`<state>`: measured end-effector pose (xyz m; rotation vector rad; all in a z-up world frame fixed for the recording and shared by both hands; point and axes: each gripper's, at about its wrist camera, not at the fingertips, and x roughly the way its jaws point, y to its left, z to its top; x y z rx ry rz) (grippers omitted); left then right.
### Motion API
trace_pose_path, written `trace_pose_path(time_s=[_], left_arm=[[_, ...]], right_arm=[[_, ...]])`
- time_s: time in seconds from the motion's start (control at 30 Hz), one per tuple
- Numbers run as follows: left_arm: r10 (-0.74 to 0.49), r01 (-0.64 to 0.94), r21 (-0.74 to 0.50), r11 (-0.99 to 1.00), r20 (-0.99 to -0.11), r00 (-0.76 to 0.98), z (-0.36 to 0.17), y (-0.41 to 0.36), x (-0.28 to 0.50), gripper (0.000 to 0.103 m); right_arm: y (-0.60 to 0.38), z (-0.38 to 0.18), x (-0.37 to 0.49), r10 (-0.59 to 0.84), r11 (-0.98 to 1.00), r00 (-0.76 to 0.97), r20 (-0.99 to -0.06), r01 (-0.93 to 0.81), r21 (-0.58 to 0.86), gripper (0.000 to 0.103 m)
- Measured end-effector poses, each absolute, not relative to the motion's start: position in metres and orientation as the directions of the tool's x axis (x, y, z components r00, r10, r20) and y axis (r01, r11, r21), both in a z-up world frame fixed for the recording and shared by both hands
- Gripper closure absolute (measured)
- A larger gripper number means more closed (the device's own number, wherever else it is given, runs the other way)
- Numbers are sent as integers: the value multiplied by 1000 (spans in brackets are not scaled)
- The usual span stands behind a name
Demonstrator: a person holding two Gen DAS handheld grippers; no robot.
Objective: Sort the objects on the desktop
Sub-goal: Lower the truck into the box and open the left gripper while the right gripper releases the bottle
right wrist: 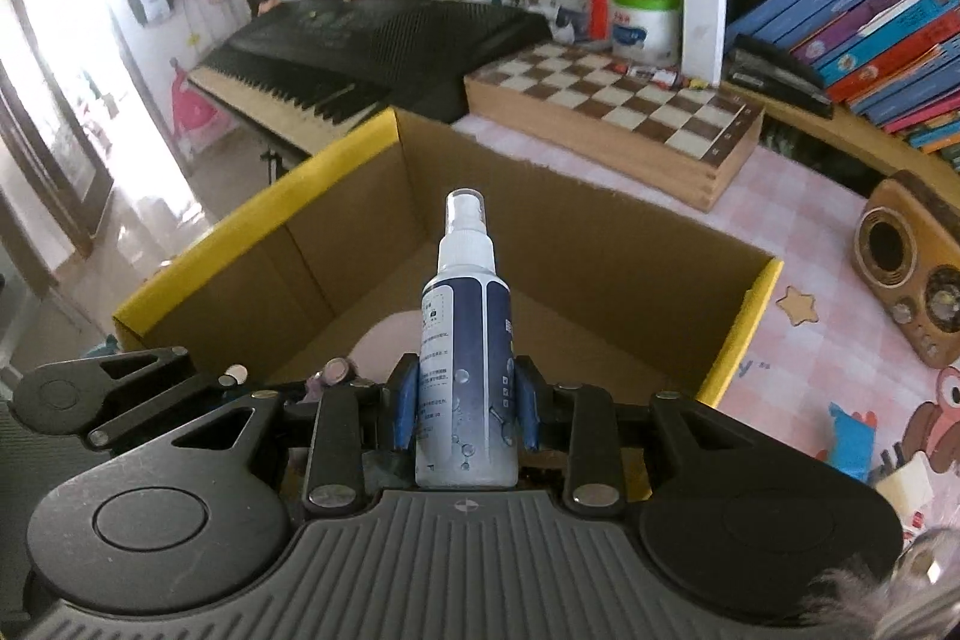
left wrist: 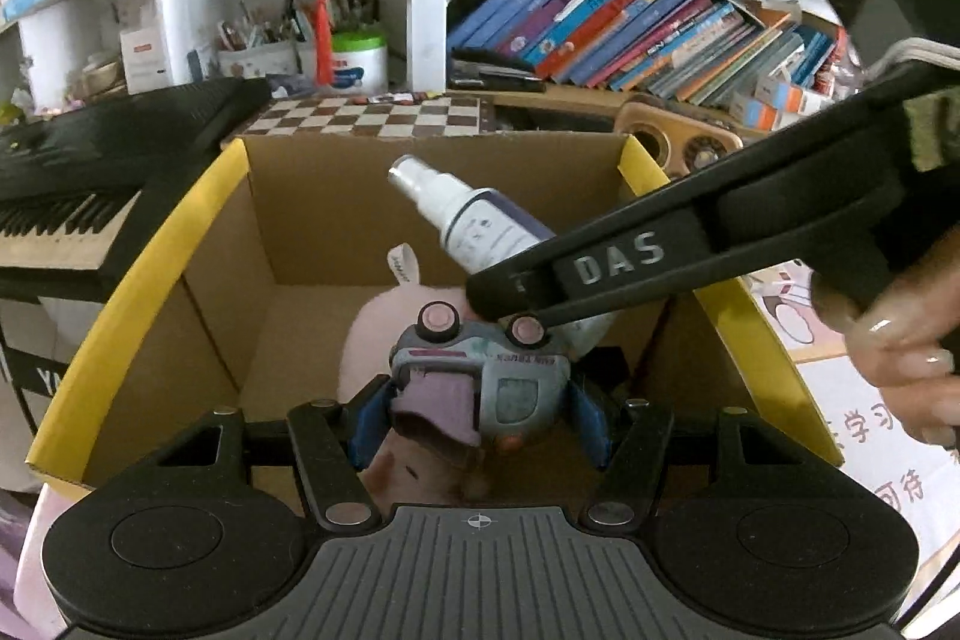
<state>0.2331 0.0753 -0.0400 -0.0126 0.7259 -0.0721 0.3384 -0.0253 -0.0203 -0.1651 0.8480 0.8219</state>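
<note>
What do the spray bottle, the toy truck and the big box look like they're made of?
Spray bottle: likely plastic, with a clear cap and glossy printed label. Toy truck: seemingly moulded plastic, matte grey with scuffed paint. Box: brown cardboard, judging by the fold creases, with yellow edges.

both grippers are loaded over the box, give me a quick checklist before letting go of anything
1. Left gripper shut on the toy car: ok, blue pads clamp both sides.
2. Right gripper shut on the spray bottle: ok, held cap forward.
3. Both loads over the cardboard box opening: ok.
4. Landing spot: not ok, a pink plush toy lies right below the car.
5. Grippers apart: cannot tell; in the left wrist view the right one's fingers cross just above the car's wheels.
6. Bottle cap sealed: cannot tell.
</note>
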Motion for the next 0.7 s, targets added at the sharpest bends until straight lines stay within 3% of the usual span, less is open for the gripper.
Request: trace_pose_path(time_s=[0.37,0.43,0.7], left_arm=[[-79,65,-46,997,-667,741,-43,73,240,22],[-90,72,-55,996,-650,754,-42,73,238,13],[-106,32,-143,989,-548,830,-30,87,218,7]], right_arm=[[-2,-27,354,548,625,337,-766,-773,107,73],[2,-26,357,548,619,341,-764,-779,97,73],[13,-14,367,546,610,381,-746,-791,42,73]])
